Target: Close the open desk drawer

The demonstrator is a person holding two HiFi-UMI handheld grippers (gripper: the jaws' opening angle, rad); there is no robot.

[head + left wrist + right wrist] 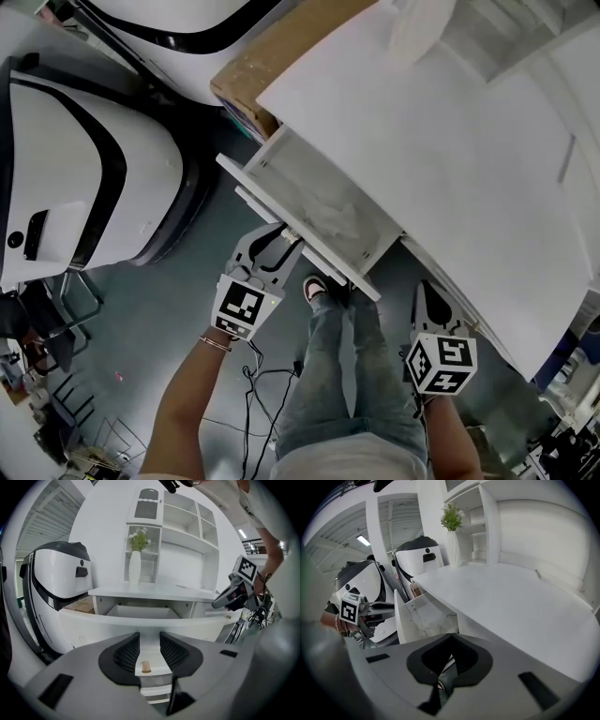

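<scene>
1 drawer, pulled well out of white desk toward the person. L gripper is at the drawer front, jaws wide apart, gripping nothing. Its own view shows 1 small wooden knob btwn the pads, untouched; head view doesn't show the knob. R gripper is near the desk edge, on the drawer's other side, jaws closed tip to tip, empty. 1 vase w/ plant at desk's back, clear in both gripper views.

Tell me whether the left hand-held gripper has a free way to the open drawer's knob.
Probably yes. The left hand-held gripper sits right at the drawer front, jaws apart, with the small wooden knob framed between them and nothing in the gap.
</scene>
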